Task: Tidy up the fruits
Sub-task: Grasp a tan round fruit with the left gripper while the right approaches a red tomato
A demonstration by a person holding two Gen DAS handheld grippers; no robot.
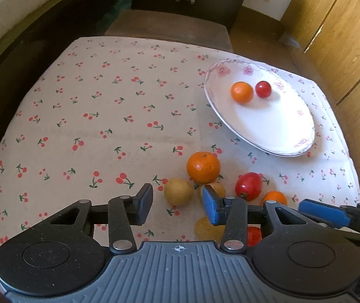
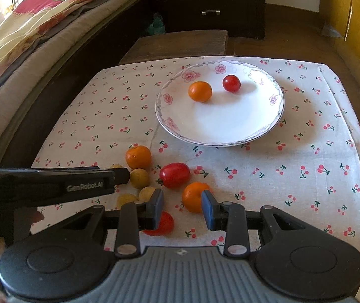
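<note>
Left wrist view: the left claw [image 1: 177, 203] hangs above the cherry-print cloth on the bench [image 1: 91, 116], its jaws spread with nothing between the pads. A small tan round fruit [image 1: 178, 192] lies in the gap between the fingers, nearer the blue-padded finger [image 1: 210, 208] than the black one, untouched as far as shows. A large orange [image 1: 203, 167] sits at 12 o'clock from it, a red oblong tomato [image 1: 248, 186] at 3 o'clock. The flowered plate [image 1: 268, 126], at 2 o'clock, carries a small orange [image 1: 242, 92] and a cherry tomato [image 1: 263, 89].

Right wrist view: the right claw [image 2: 182, 208] stands narrowly parted, pinching nothing. An orange fruit [image 2: 193, 197] lies just ahead of the gap, against the blue pad. The red oblong tomato [image 2: 174, 175] lies at 11 o'clock from it. The plate [image 2: 220, 128] stands well beyond at 12 o'clock.
</note>
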